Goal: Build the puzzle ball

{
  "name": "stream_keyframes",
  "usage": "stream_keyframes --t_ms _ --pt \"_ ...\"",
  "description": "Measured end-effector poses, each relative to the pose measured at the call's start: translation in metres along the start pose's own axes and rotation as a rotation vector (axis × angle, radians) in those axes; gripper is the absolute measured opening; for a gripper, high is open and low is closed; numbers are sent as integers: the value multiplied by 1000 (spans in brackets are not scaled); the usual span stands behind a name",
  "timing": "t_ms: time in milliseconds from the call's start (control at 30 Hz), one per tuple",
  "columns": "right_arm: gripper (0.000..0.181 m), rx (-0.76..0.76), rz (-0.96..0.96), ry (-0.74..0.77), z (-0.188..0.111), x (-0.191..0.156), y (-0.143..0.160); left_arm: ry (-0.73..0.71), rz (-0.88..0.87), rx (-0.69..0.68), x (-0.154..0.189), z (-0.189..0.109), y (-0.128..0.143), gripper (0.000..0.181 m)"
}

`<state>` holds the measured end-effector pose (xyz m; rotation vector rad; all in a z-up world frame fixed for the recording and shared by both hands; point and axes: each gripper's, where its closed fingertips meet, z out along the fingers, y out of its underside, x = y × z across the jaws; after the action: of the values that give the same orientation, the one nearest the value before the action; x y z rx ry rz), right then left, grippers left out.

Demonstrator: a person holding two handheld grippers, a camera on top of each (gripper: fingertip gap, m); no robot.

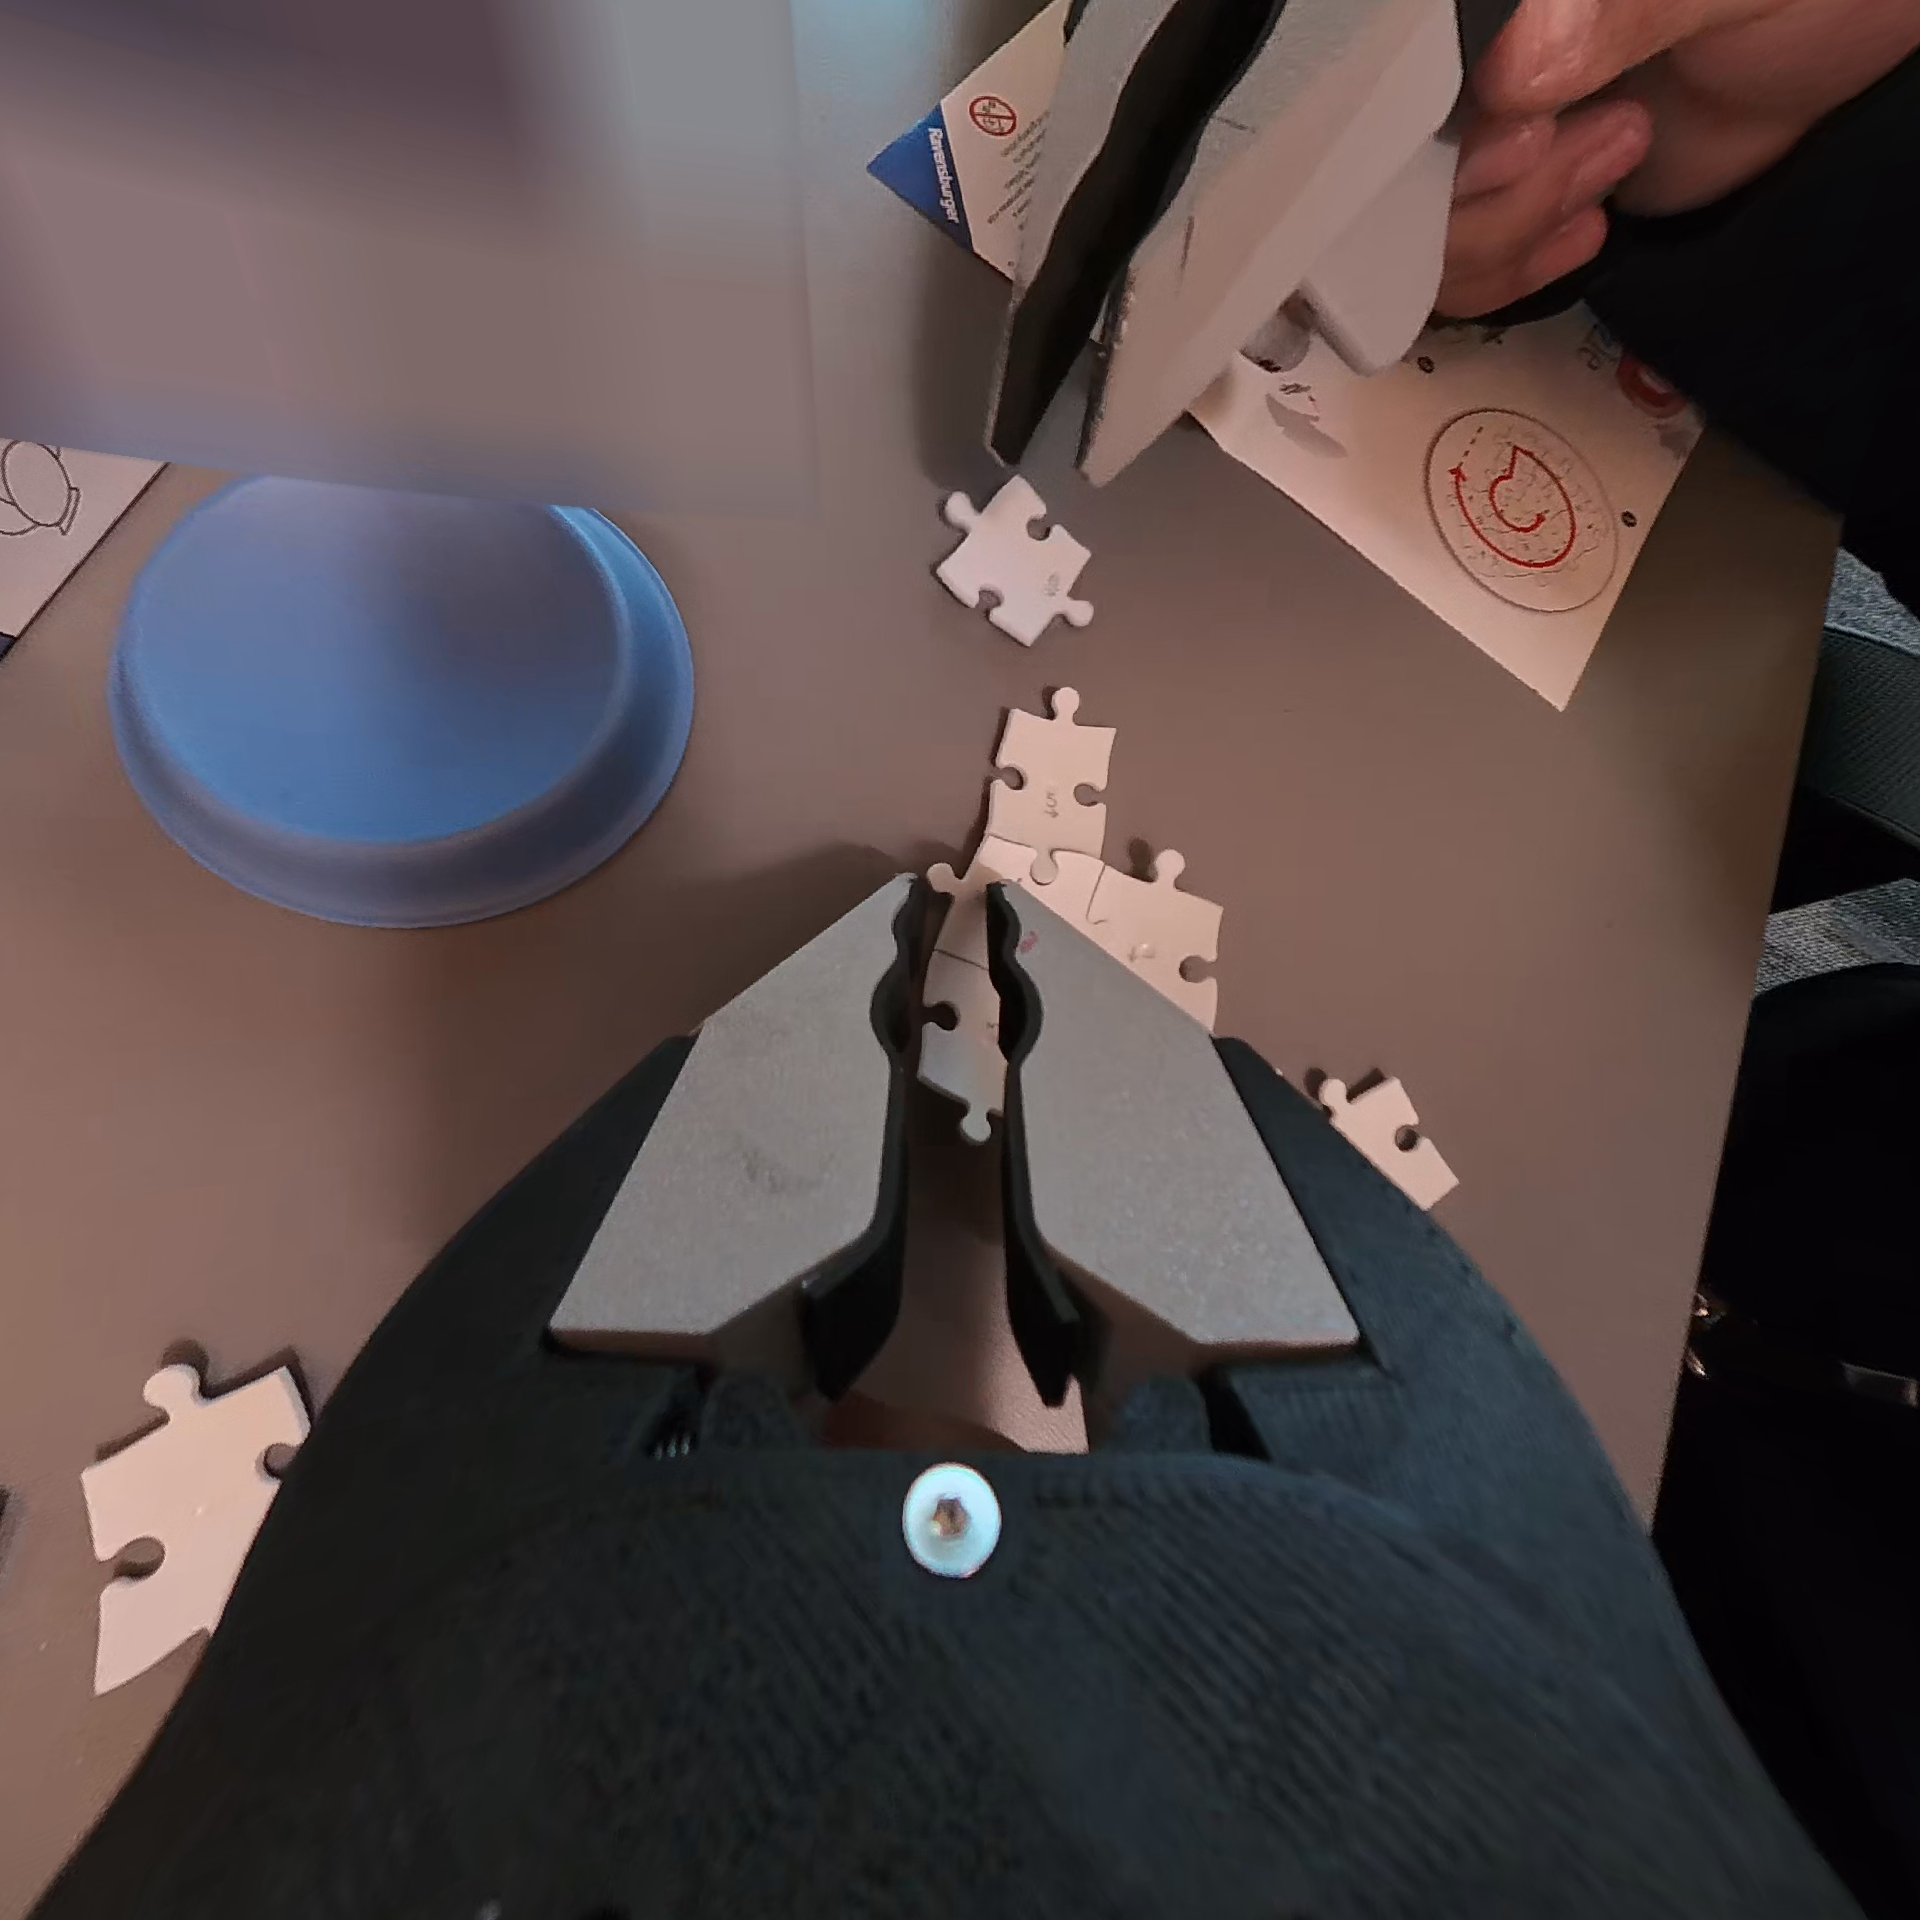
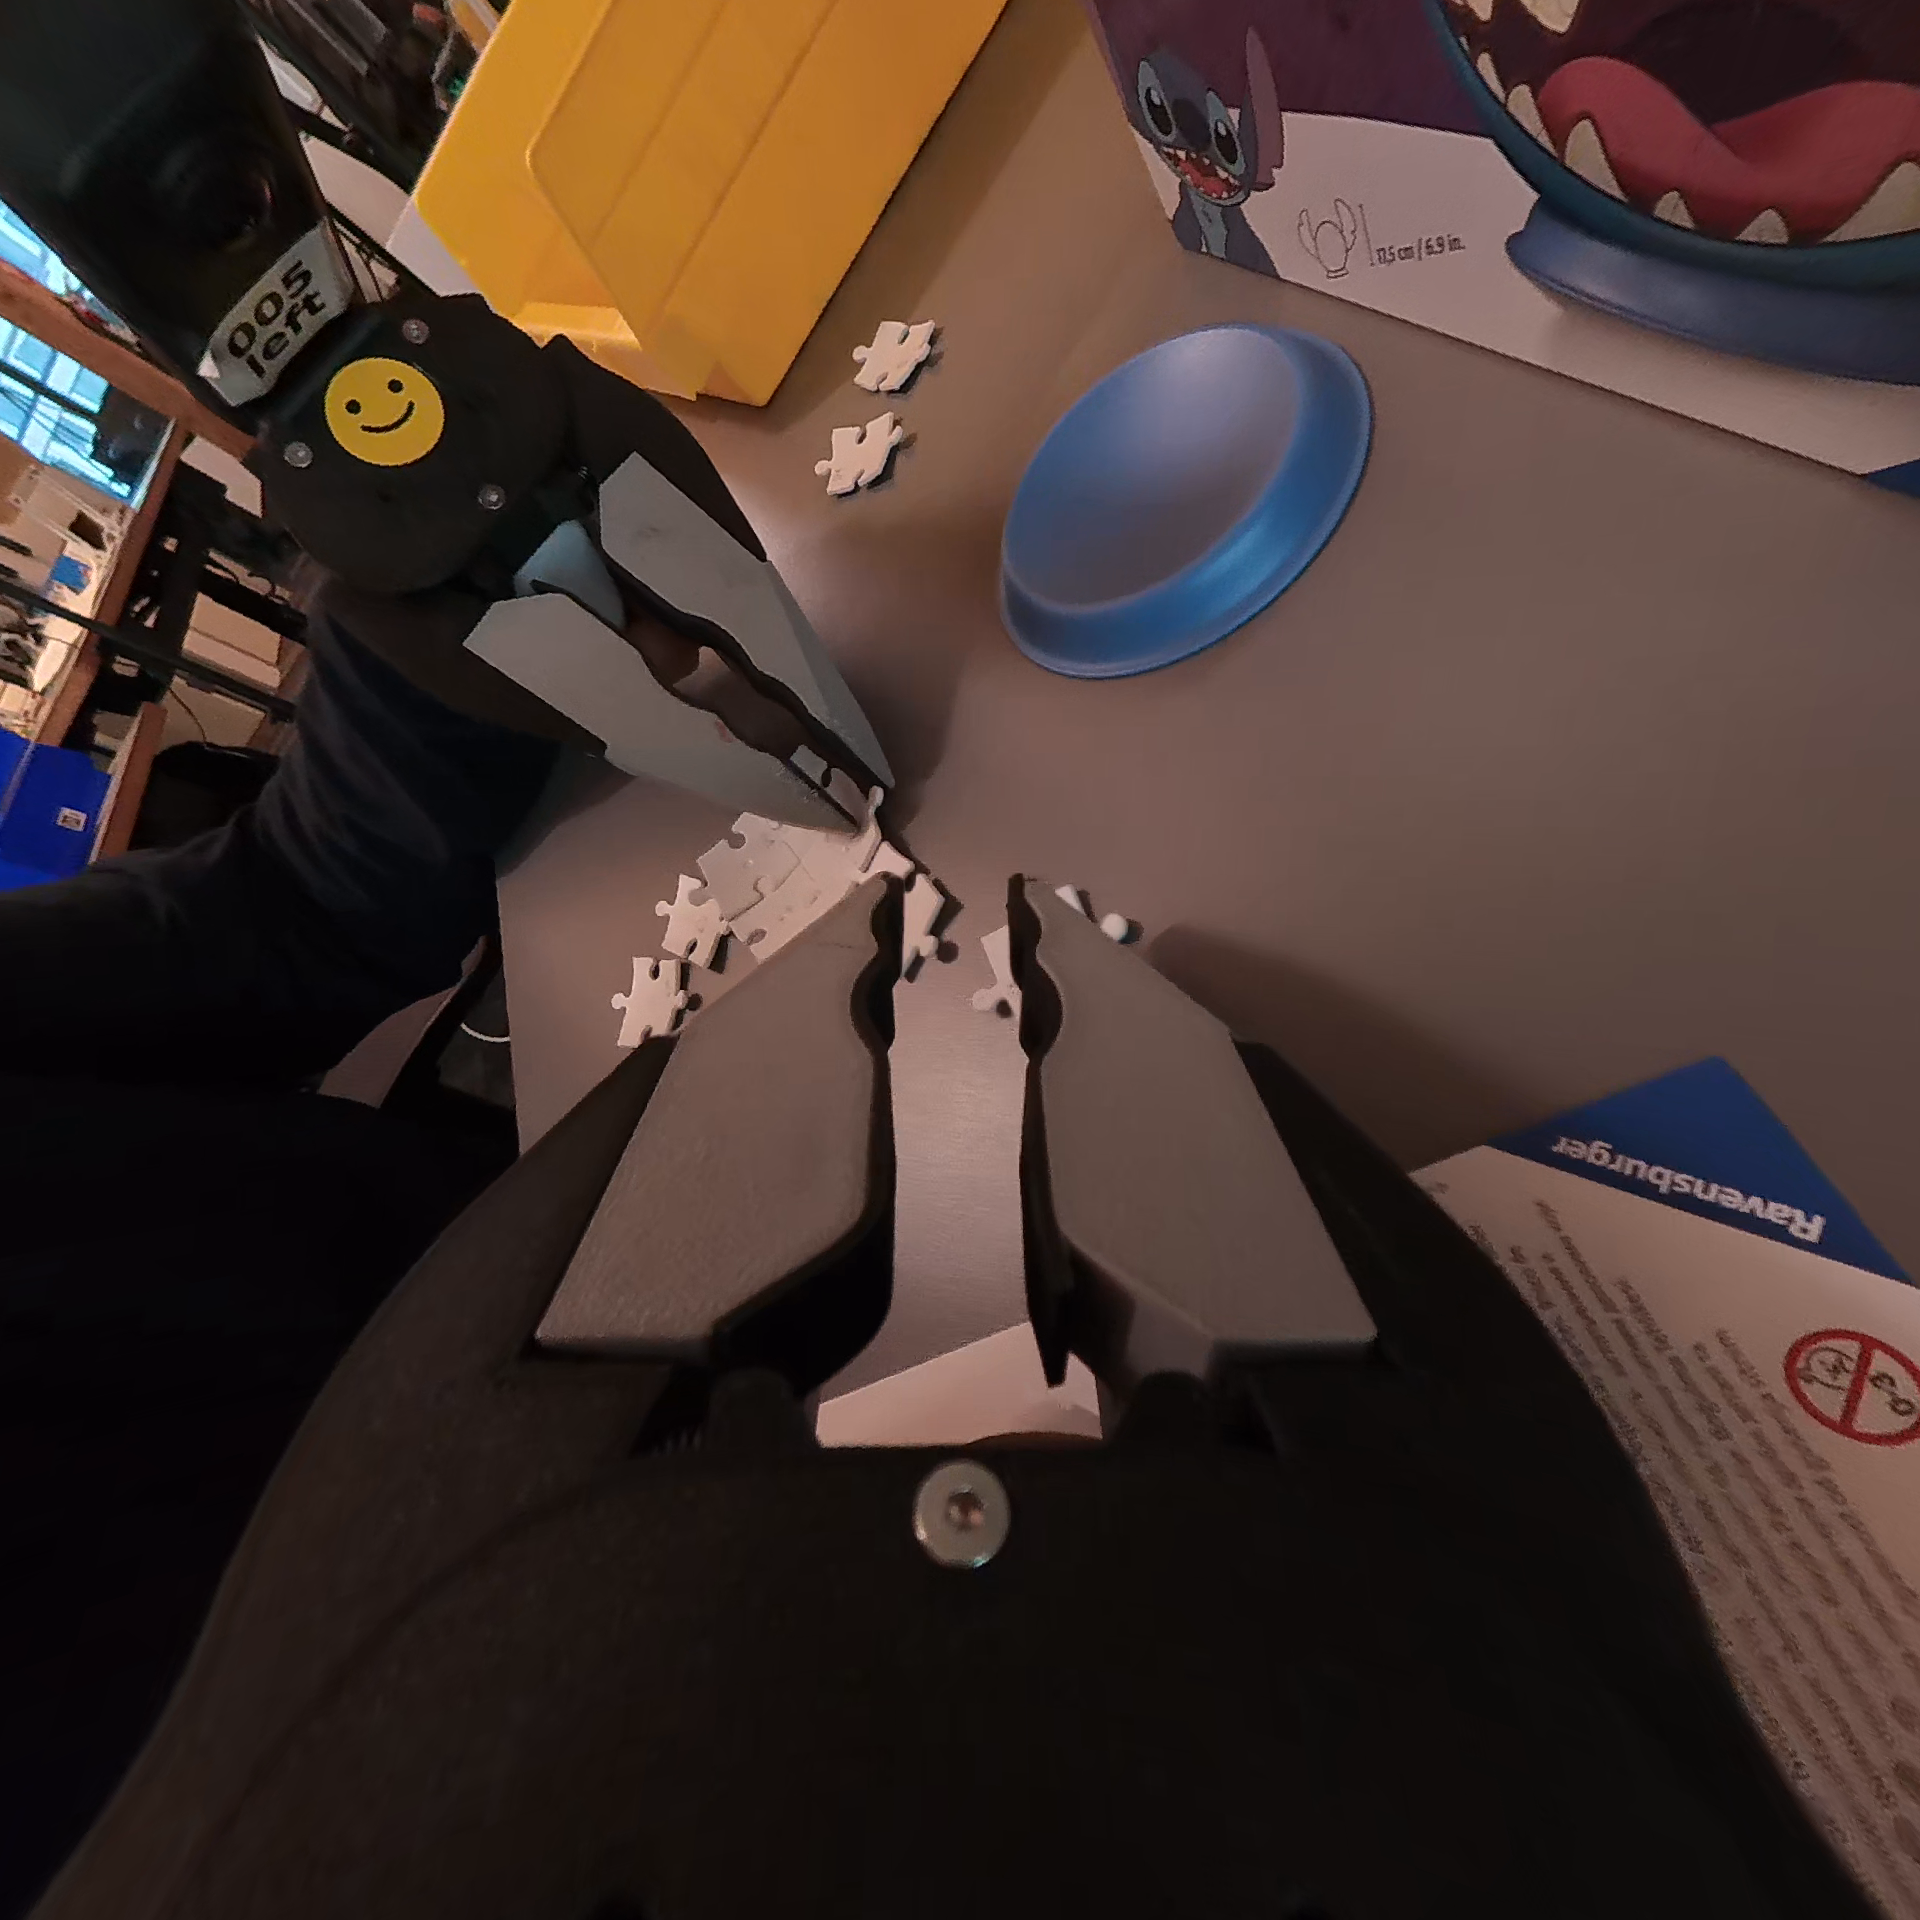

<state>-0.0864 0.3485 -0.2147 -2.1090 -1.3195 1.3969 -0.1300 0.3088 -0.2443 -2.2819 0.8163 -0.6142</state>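
A yellow bin (image 2: 665, 187) stands far ahead and left of the right gripper's view. Shelving (image 2: 94, 499) rises beyond the table edge (image 2: 1455, 831), with a blue crate (image 2: 42, 810) at its foot.

The table (image 1: 1351, 883) looks smooth and matt, grey-brown. The puzzle pieces (image 1: 1049, 790) are white and dull, maybe thin plastic. The blue stand (image 2: 1184, 499) is smooth plastic with a soft shine. The paper sheet (image 1: 1455, 540) is flat and matt. The yellow bin (image 2: 707, 177) is smooth plastic.
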Motion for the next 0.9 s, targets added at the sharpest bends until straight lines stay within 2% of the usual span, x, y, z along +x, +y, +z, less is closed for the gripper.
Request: stream_keyframes --t_ms 367,900 --pt "20 -100 -24 -44 17 -11 18 8 21 43 3 -5 -7 3" --pt "19 -120 -14 -79 20 -16 23 3 37 76 4 -10 -13 2"
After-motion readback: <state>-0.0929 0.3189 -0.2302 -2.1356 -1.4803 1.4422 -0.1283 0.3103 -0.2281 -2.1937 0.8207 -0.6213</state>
